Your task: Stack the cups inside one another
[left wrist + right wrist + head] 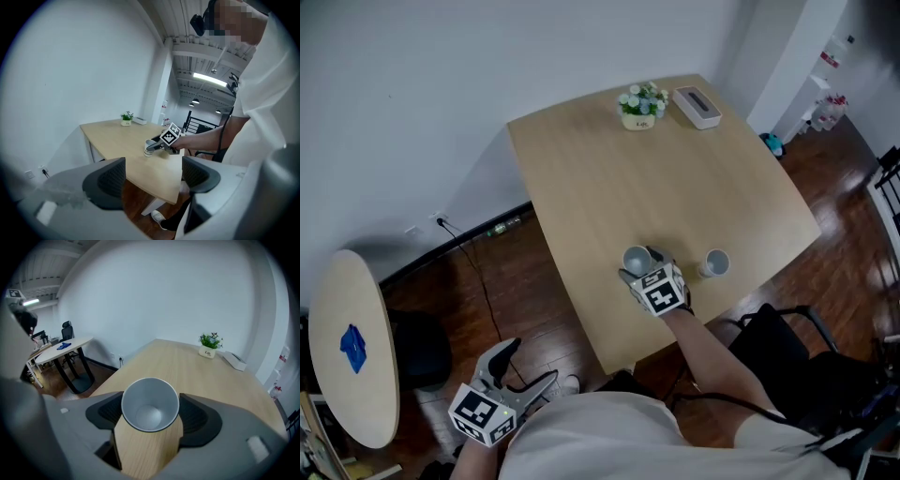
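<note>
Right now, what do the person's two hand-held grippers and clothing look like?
The left hand-held gripper and the right hand-held gripper match: light grey moulded bodies, two broad jaws lined with dark ribbed pads, and a white cube printed with black square markers on each. The person wears a white short-sleeved shirt.

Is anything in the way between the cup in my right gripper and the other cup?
Nothing visible. Only bare table lies between the held cup and the second cup.
</note>
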The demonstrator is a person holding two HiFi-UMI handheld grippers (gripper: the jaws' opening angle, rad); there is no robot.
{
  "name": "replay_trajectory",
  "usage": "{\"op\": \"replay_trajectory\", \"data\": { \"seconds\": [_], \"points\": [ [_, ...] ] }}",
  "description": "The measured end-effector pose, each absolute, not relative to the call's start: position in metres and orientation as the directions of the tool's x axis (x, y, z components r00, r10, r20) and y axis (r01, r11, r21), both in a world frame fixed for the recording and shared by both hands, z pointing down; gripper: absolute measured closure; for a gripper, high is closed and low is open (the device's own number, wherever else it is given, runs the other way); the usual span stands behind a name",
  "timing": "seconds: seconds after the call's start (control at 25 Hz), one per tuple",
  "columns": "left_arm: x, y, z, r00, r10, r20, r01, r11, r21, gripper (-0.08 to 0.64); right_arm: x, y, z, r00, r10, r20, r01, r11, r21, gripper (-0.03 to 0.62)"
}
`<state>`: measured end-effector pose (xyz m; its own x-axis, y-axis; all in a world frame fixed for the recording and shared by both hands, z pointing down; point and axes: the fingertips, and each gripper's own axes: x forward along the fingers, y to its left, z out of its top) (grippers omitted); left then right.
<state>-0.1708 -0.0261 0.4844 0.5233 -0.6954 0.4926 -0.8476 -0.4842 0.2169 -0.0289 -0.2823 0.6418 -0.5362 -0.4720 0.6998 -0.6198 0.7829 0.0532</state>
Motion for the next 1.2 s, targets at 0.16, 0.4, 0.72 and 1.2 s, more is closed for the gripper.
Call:
{"op": "replay_trajectory", "data": {
  "seconds": [0.16, 0.4, 0.72, 1.2],
  "points": [
    [-0.145, -0.051, 0.486, 0.593, -0.657, 0.465, -0.797, -0.559, 0.227, 0.163, -0.005, -0.282, 0.598, -0.55, -0.516, 0.657, -0.641, 0.765, 0.064, 0.221],
    [-0.09, -0.084, 0.48, 0.692, -0.586, 0.421, -0.707, -0.667, 0.234, 0.164, 0.081, -0.295, 0.551, -0.488, -0.618, 0.616, -0.725, 0.68, 0.107, 0.222],
    [-0.037, -0.107, 0.477, 0.753, -0.524, 0.399, -0.636, -0.734, 0.237, 0.164, 0.191, -0.307, 0.559, -0.367, -0.669, 0.647, -0.821, 0.56, 0.113, 0.221],
    [-0.03, -0.112, 0.481, 0.729, -0.531, 0.432, -0.66, -0.712, 0.24, 0.164, 0.209, -0.318, 0.609, -0.38, -0.62, 0.687, -0.831, 0.554, 0.04, 0.214]
  ]
}}
